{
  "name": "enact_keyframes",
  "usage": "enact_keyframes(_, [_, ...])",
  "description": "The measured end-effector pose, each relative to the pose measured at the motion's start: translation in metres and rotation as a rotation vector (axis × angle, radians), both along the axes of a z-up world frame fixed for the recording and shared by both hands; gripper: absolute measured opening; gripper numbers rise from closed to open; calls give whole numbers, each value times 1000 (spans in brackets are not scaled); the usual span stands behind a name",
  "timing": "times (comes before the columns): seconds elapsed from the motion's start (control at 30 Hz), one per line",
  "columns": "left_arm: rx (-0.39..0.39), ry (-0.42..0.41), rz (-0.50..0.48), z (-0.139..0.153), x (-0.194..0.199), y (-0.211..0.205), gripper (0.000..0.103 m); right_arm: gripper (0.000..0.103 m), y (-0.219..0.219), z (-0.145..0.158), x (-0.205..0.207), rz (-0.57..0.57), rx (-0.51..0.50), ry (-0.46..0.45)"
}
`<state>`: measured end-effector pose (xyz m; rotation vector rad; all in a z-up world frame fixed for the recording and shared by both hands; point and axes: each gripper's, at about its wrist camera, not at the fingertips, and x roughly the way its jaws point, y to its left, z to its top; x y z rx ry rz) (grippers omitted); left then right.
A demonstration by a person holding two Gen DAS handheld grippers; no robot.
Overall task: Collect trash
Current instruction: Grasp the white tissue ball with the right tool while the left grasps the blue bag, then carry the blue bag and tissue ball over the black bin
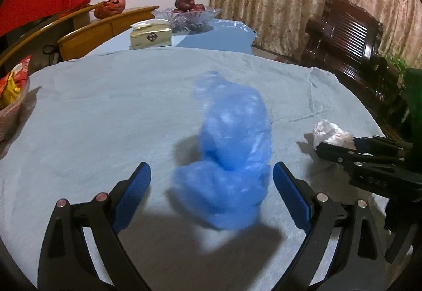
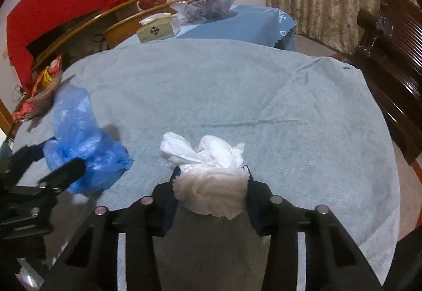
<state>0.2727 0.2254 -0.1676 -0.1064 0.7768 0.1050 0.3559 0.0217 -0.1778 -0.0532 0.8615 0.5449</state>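
The right tool [image 2: 211, 172] is closed on the white tissue wad [image 2: 211, 180]: both its pads press into the sides of the paper, so the jaws stand at a narrow gap with the wad filling it. The wad rests on the grey cloth of the tabletop [image 2: 237, 85], at the near middle, and some of it sticks out toward the far side past the fingertips.

The blue plastic bag [image 1: 232, 148] lies directly in front of the left tool [image 1: 212, 172], between its two blue pads but not touched by them; this tool is wide open. The bag is crumpled, and its long axis runs away from the tool, from near to far, with the thick part near and a thinner part standing up at the far end. So the jaws are across the bag's narrow direction, which I think suits a grasp.

Both tools point downward at a slant to the tabletop and stand side by side, the left near the bag, the right on the tissue. The bag is left of the tissue, and the two are apart.
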Motion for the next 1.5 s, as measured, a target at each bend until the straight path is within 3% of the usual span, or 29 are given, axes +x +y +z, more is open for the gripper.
enact_keyframes(0.23, [-12,46,-26,-13,15,-15,88,44,-24,11,-16,-48,30,-10])
enact_keyframes(0.3, [-29,71,-37,-18,18,-17,65,44,-31,14,-22,-59,39,-14])
enact_keyframes(0.37, [-48,87,-32,-22,18,-17,50,44,-36,18,-28,-67,44,-19])
enact_keyframes(0.5, [-54,76,-23,-20,13,-19,38,44,-46,25,-39,-83,56,-28])
enact_keyframes(0.93, [-36,-18,-52,47,-37,-60,35,45,-75,72,-80,-120,101,-111])
enact_keyframes(1.5, [-41,-92,-165,106,-121,-139,35,45,-131,114,-167,-178,103,-183])
